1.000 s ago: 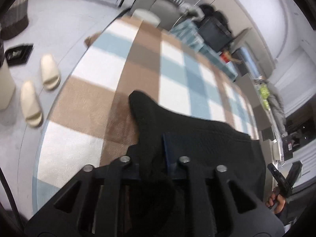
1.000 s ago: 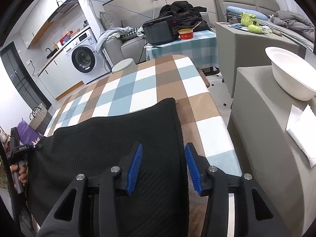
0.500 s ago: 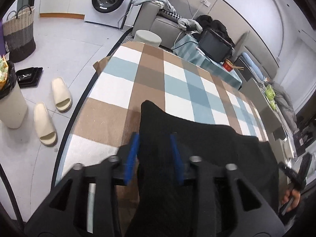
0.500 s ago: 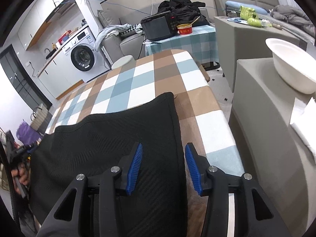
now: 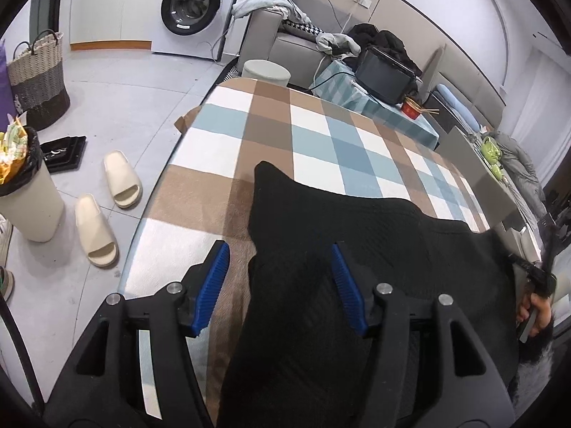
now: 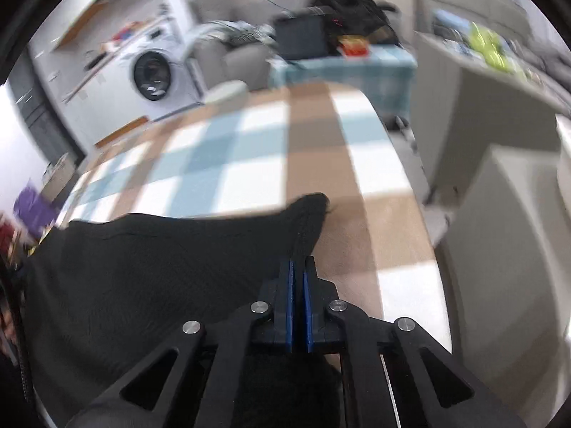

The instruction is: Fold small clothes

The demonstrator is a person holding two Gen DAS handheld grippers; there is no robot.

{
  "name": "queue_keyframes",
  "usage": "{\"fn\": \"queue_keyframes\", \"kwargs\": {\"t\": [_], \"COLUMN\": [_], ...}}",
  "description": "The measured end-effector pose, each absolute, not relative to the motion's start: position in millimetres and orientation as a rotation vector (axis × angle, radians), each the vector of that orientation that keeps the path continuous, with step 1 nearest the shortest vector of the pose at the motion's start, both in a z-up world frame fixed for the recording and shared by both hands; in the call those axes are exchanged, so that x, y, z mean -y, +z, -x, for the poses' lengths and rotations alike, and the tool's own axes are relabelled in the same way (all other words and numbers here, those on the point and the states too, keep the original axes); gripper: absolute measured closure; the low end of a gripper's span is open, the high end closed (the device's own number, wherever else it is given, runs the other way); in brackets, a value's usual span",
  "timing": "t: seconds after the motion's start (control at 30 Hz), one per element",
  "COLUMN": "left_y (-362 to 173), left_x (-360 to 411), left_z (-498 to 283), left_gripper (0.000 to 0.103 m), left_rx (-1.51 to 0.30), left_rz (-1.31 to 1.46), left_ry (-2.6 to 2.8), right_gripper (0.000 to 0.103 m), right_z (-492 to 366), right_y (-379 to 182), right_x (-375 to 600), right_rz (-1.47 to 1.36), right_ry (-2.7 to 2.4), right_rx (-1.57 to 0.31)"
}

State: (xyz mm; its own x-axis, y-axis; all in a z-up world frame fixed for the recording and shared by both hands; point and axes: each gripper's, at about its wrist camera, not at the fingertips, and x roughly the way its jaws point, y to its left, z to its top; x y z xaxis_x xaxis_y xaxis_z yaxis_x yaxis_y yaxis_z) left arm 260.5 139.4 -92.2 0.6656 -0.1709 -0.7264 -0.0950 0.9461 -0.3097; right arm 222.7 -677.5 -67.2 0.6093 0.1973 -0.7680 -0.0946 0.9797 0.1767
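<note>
Over the black garment [image 5: 357, 235], left claw [image 5: 280, 285] gapes; right claw [image 6: 298, 306] apparently pinches its edge.

A white front-loading washing machine [image 5: 192, 7] stands against the far wall on a pale grey tiled floor [image 5: 117, 107]. A grey upholstered sofa [image 5: 285, 41] sits beside it. A woven two-tone laundry basket [image 5: 37, 80] and cream slide slippers [image 5: 107, 207] lie left of the brown, blue and white checked tabletop [image 5: 285, 142].

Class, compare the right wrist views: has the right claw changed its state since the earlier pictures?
Yes. The right claw, open a moment ago, has closed on the edge of the black garment, pinching it below its corner on the checked tablecloth; blur suggests it is moving.
</note>
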Motion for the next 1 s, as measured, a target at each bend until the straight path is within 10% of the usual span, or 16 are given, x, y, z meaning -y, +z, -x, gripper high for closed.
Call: {"fn": "queue_keyframes", "kwargs": {"t": [0.13, 0.7, 1.0], "left_y": [-88.0, -62.9, -100.5], "left_x": [-145.8, -52.9, 2.2], "left_z": [-246.9, -194.1, -242.6], "left_gripper": [0.045, 0.030, 0.026], "left_rx": [-0.830, -0.787, -0.916], "left_rz": [0.343, 0.078, -0.049], "left_ry": [-0.026, -0.173, -0.227], "right_gripper": [0.099, 0.046, 0.042], "right_z": [-196.6, -139.3, -122.2], "right_y": [-27.0, -43.4, -61.4], "right_x": [686.6, 642.4, 561.4], "right_rz": [-0.133, -0.112, -0.023], "right_ry": [0.117, 0.224, 0.386], "right_rx": [-0.659, -0.865, -0.931]}}
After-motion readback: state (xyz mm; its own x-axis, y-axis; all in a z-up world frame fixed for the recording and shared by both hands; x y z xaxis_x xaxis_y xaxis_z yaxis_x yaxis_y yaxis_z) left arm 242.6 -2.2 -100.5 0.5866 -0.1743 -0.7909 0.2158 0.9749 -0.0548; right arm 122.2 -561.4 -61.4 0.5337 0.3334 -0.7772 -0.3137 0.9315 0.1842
